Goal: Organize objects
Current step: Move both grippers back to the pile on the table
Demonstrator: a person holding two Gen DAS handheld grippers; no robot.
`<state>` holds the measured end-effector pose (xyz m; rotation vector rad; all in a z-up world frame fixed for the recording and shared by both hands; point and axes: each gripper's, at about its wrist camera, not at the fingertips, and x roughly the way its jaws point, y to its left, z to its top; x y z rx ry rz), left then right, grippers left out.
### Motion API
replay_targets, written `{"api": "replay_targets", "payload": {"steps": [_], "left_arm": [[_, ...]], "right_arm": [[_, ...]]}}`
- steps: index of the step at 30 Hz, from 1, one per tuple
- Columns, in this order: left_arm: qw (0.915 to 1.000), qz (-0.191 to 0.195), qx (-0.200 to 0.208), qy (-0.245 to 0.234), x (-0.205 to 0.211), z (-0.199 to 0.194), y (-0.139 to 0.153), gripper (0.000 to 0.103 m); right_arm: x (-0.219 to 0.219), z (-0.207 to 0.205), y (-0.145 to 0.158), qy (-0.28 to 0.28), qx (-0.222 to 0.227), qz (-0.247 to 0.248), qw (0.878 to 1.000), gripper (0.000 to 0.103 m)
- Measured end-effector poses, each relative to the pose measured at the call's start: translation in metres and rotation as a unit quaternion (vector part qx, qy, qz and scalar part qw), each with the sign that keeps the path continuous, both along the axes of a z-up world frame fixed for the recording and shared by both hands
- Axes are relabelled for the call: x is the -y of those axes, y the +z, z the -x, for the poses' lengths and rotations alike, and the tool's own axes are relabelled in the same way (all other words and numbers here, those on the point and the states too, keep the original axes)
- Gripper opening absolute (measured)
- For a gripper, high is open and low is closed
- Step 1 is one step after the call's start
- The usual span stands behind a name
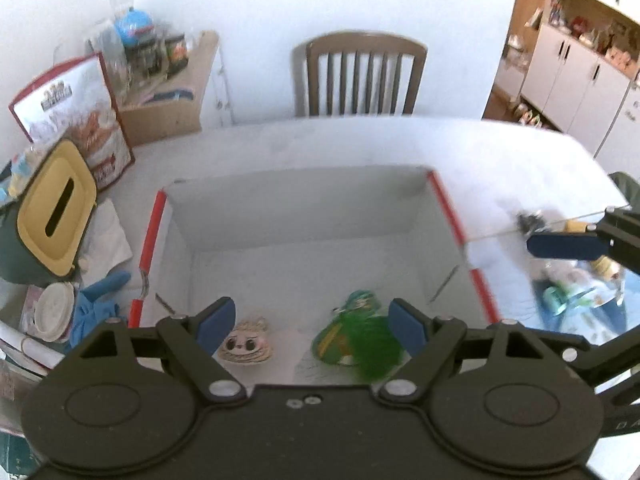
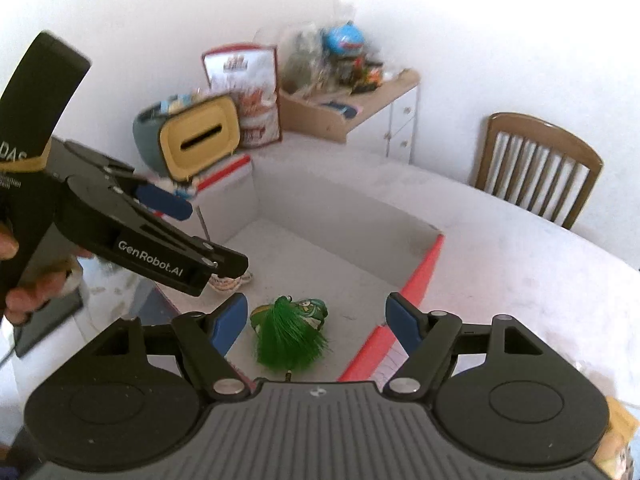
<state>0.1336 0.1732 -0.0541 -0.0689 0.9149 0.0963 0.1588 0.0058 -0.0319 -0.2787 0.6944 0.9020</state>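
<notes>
The left gripper (image 1: 311, 326) hangs over the near end of a white box (image 1: 304, 200) with red-edged walls, its blue pads spread wide with nothing between them. The right gripper (image 2: 316, 324) is likewise released and empty, above the same near end of the box. On the box floor beside the near wall lie a green fuzzy toy (image 2: 290, 332) and, just left of it, a small cream plush face (image 1: 246, 344); the two lie close together but do not touch. A hand (image 2: 24, 280) grips the left gripper's handle. The box sits on a white tabletop (image 1: 360, 144). At the table's left edge stand a yellow-lidded tissue box (image 1: 56, 224) and a red-bordered bag (image 1: 76, 116). A wooden chair (image 1: 358, 74) stands at the far edge.
</notes>
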Motion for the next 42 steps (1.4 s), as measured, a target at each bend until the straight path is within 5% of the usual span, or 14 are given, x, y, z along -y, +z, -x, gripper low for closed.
{"api": "replay_targets", "payload": {"steps": [20, 42], "left_arm": [[0.9933, 0.016, 0.106, -0.042, 0.101, 0.047, 0.040, 0.088], [0.9886, 0.031, 0.110, -0.098, 0.206, 0.035, 0.020, 0.103]], "right_arm": [[0.158, 0.054, 0.031, -0.129, 0.041, -0.083, 0.987, 0.080], [0.290, 0.064, -0.001, -0.249, 0.048, -0.084, 0.964, 0.095]]}}
